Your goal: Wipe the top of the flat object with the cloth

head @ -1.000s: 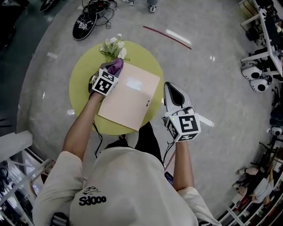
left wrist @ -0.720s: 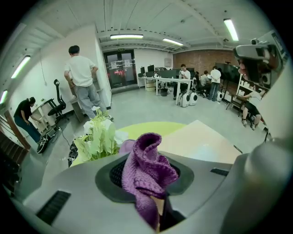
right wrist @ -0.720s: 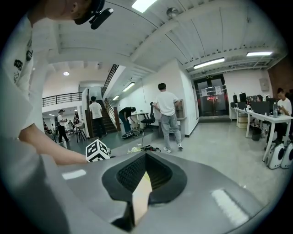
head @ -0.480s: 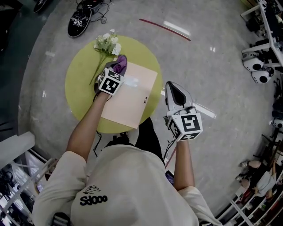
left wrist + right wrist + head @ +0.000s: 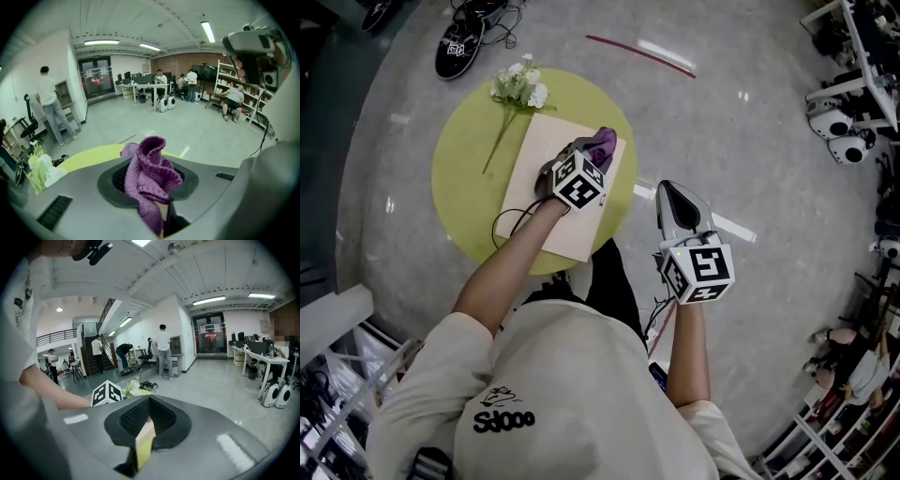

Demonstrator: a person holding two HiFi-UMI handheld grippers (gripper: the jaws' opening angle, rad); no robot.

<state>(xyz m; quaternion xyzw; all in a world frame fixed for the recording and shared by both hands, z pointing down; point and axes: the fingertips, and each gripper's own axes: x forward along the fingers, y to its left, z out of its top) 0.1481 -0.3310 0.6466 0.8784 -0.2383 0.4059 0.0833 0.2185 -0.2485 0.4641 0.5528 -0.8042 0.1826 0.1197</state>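
A pale pink flat folder (image 5: 539,187) lies on the round yellow-green table (image 5: 459,187). My left gripper (image 5: 592,153) is over the folder's far right corner, shut on a bunched purple knitted cloth (image 5: 602,145). In the left gripper view the cloth (image 5: 150,180) fills the space between the jaws and hangs over them. My right gripper (image 5: 673,197) hovers off the table's right side above the floor, shut with nothing in it. Through its thin jaw slit (image 5: 146,434) only a sliver of pink and yellow shows.
A sprig of white flowers (image 5: 516,86) lies on the table beyond the folder's far left corner. A black shoe (image 5: 455,47) and cables sit on the floor behind the table, and a red strip (image 5: 639,54) lies further right. People and desks stand far off.
My left gripper has swept the cloth rightward along the folder's far edge, from its left corner near the flowers to its right corner. The right gripper has stayed put.
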